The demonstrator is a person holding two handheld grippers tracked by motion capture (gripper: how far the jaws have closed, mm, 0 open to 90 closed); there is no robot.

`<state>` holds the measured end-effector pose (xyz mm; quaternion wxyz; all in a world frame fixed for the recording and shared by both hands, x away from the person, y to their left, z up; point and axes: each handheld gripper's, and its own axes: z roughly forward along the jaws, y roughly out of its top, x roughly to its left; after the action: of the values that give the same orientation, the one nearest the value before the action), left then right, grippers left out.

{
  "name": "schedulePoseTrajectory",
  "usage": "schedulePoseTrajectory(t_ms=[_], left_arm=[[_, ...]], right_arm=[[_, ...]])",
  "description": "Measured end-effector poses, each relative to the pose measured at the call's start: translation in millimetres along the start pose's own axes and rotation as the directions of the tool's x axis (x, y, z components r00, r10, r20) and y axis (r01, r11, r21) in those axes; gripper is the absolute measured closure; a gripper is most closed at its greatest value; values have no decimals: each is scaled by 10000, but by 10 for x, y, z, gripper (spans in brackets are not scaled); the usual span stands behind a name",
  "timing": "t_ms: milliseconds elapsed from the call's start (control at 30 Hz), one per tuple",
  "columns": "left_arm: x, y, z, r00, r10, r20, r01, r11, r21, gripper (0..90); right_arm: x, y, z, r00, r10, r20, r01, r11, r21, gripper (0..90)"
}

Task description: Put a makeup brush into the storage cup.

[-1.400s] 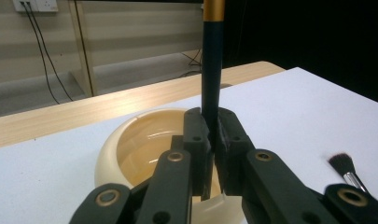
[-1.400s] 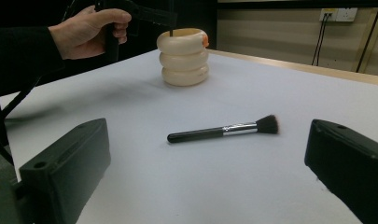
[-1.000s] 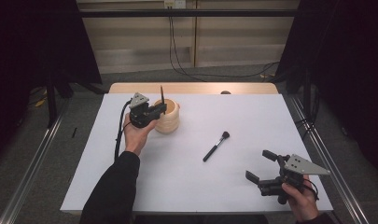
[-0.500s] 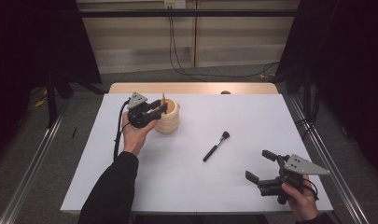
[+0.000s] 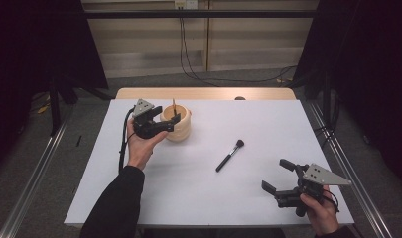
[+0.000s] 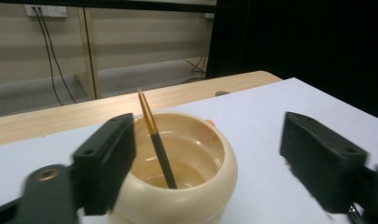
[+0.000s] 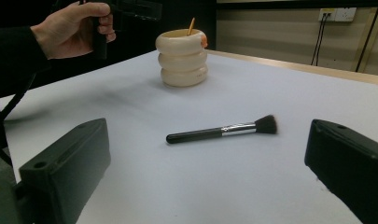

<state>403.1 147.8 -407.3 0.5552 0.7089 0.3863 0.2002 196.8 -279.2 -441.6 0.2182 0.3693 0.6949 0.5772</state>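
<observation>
With the left tongs just spread off the slim brush and the right tongs spread idle, the ribbed holder could be toppled if clipped on withdrawal.

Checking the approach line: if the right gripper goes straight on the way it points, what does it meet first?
Probably the brush: it lies on the table ahead, between the lines of the open jaws of the right gripper. The holder stands farther back, left of that line.
</observation>
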Motion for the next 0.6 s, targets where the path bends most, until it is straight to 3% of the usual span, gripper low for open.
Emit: schedulePoseTrajectory(t_ms=[67,167,267,600], left_arm=[[-11,0,-24,10000,58,-64,-58,10000,50,120],[-19,-15,-61,9998,5,183,-4,10000,-38,90],[-45,-24,-108,9992,279,299,-280,9996,3,48],[-151,-73,-278,9980,442,452,-437,9990,-130,43]], right_arm=[[-6,-1,-2,10000,19,4,-19,10000,-8,0],[-12,-6,3,10000,7,98,-7,10000,-17,0],[-17,-7,7,10000,-22,86,23,10000,-10,0],[-23,-8,4,10000,-35,71,35,10000,9,0]])
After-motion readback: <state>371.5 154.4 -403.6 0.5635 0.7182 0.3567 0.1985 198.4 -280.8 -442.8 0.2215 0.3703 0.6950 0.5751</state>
